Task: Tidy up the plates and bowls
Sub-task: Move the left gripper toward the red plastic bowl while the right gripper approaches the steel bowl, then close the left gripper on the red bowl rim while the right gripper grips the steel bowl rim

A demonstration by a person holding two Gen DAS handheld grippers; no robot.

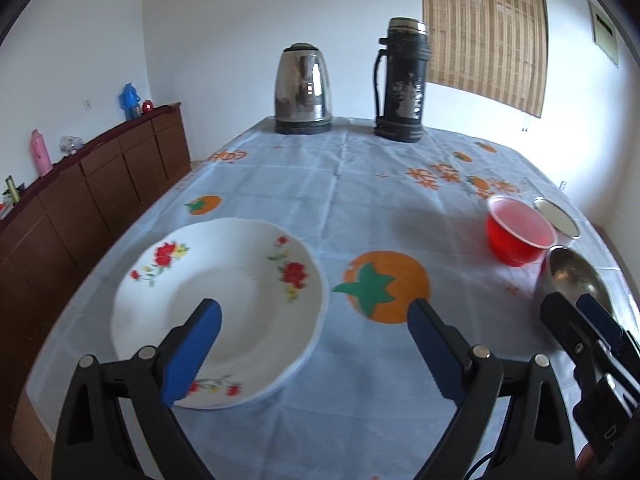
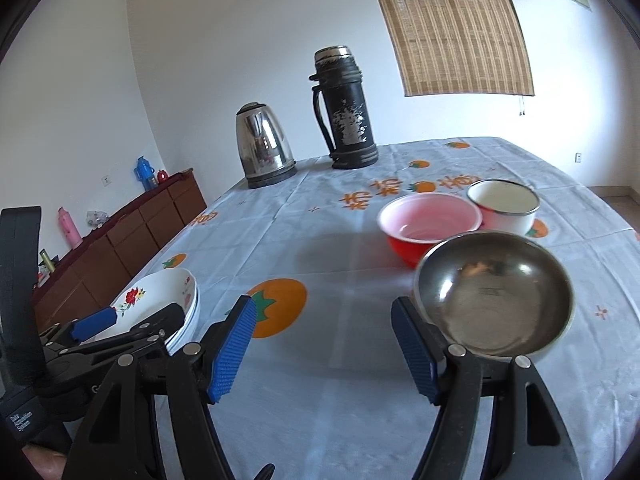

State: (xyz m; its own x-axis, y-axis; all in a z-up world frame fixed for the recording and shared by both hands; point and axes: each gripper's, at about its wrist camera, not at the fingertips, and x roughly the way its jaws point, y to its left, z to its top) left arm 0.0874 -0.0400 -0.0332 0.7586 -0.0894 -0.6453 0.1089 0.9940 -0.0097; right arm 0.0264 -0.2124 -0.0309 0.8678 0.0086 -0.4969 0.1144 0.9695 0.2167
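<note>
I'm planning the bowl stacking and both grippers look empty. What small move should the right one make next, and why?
Probably ease the right gripper to the right, so that its open jaws straddle the near rim of the steel bowl. That bowl is the closest one, just ahead of the right-hand finger, with the red bowl and white bowl behind it.

In the left wrist view, the right gripper [image 1: 576, 312] hides the steel bowl's [image 1: 572, 276] near rim, and the white enamel bowl [image 1: 556, 216] sits half hidden behind the red bowl [image 1: 518, 236].
</note>
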